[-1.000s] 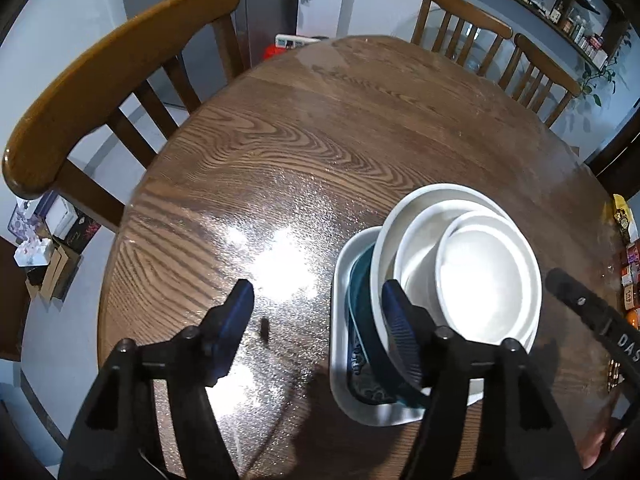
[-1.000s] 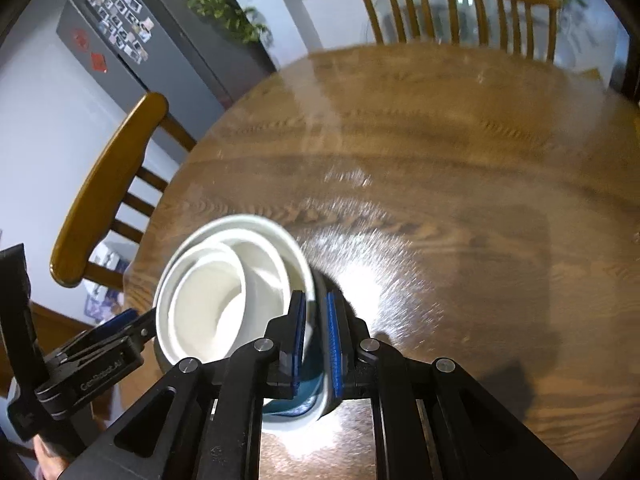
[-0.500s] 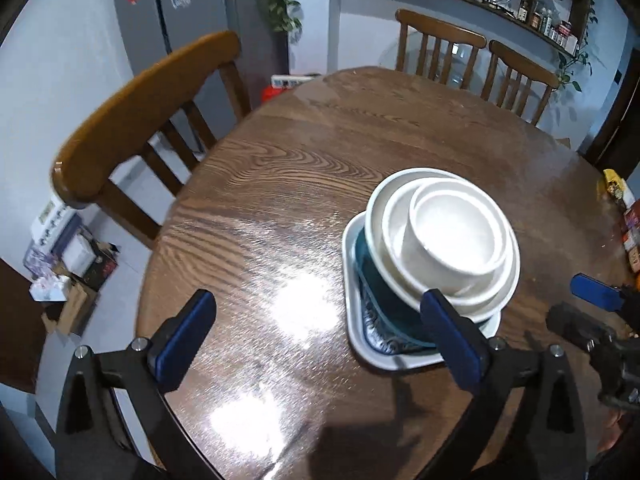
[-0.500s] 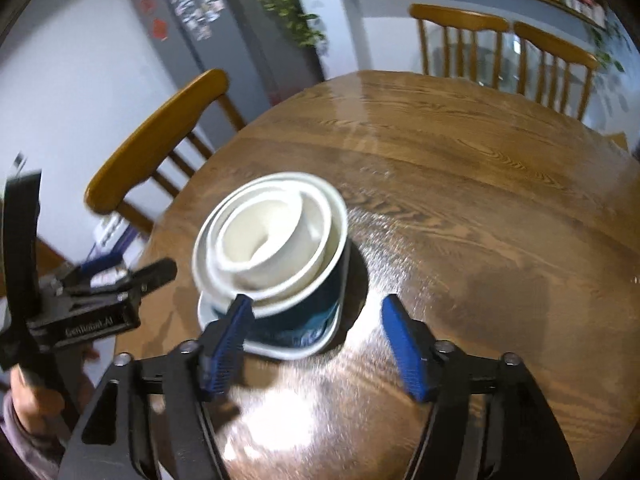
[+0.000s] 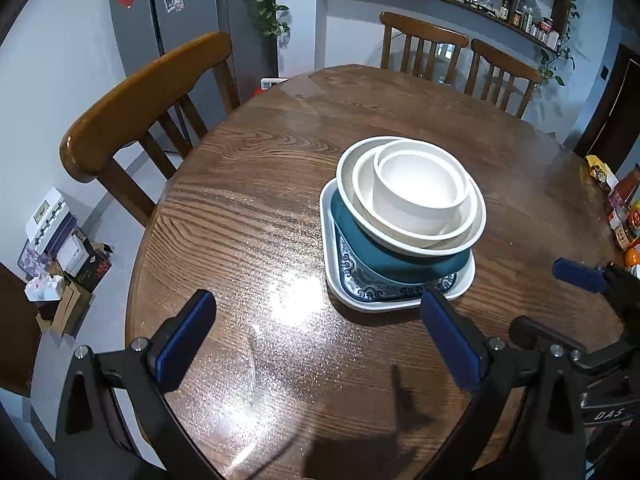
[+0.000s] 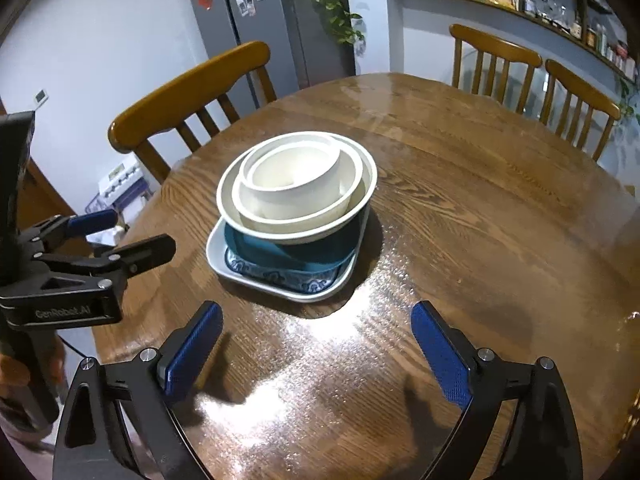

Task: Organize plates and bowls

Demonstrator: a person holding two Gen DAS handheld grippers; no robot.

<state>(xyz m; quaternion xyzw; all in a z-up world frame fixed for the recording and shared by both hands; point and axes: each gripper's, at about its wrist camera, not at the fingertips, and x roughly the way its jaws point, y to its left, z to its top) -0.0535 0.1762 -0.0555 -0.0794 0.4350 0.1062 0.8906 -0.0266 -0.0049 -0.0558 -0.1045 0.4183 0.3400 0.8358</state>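
A stack of dishes stands on the round wooden table (image 5: pixel 248 216). A white square plate with a blue pattern (image 5: pixel 384 292) (image 6: pixel 280 280) is at the bottom. A teal bowl (image 5: pixel 400 264) (image 6: pixel 304 254) sits on it. Three nested white bowls (image 5: pixel 416 196) (image 6: pixel 296 184) sit on top. My left gripper (image 5: pixel 320 340) is open and empty, pulled back in front of the stack. My right gripper (image 6: pixel 320 344) is open and empty, also in front of the stack. Each gripper shows at the edge of the other's view.
Wooden chairs stand around the table, one at the left (image 5: pixel 144 92) and two at the far side (image 5: pixel 460 52). Packets and jars (image 5: pixel 620 208) crowd the table's right edge. A fridge (image 6: pixel 256 20) and shelves stand behind.
My right gripper has opened, letting go of the dishes, and drawn back. My left gripper has opened wider and drawn back too. The stack now rests on the table alone.
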